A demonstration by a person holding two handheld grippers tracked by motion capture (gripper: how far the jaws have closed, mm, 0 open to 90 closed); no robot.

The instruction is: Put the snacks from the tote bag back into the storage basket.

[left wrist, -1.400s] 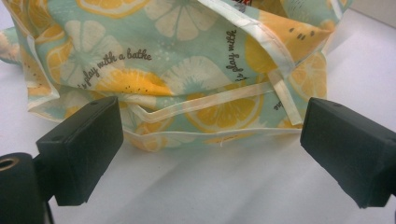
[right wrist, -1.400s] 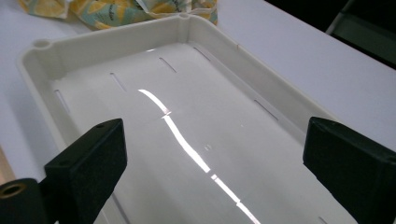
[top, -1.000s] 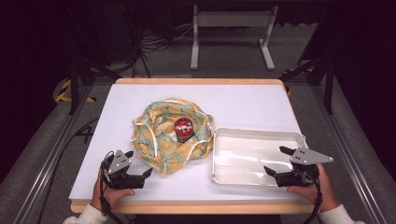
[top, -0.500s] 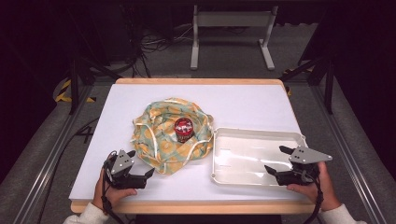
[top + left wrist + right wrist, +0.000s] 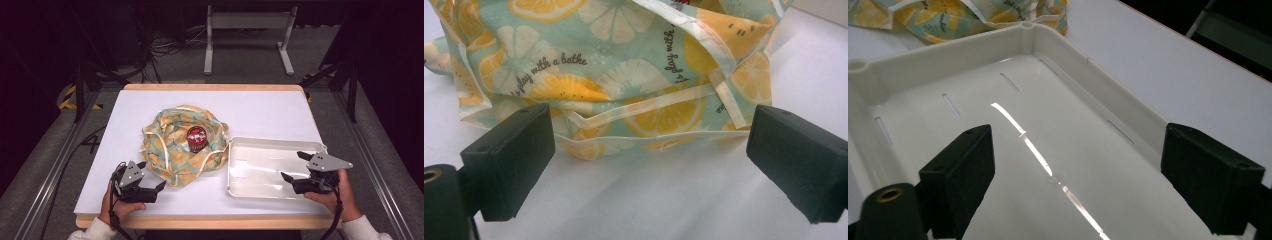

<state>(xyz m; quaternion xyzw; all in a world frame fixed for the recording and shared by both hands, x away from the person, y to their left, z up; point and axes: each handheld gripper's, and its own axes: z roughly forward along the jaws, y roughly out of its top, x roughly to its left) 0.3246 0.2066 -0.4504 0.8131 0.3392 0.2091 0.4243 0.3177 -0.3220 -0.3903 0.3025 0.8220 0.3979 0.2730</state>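
Note:
A crumpled cloth bag (image 5: 182, 145) with a lemon print lies in the middle of the white table. A small red can (image 5: 196, 138) stands upright in its hollow. My left gripper (image 5: 151, 175) rests low at the bag's near-left edge, open. In the left gripper view the bag's hem (image 5: 644, 107) lies just beyond the gripper (image 5: 649, 150), with bare table between the jaws. My right gripper (image 5: 292, 165) hangs over the right end of a white tray (image 5: 275, 141). Its jaws have just been closing a little, still stand open, and hold nothing (image 5: 1078, 155).
The tray's inside wall (image 5: 948, 55) and slotted floor are bare. The table (image 5: 280, 112) has a wooden edge, with dark floor, cables and a metal stand (image 5: 247, 22) behind it. A hand holds each gripper at the near edge.
The right gripper's jaws stand slightly narrower than a second ago. Both hands have stayed about where they were, and the bag and can have not moved.

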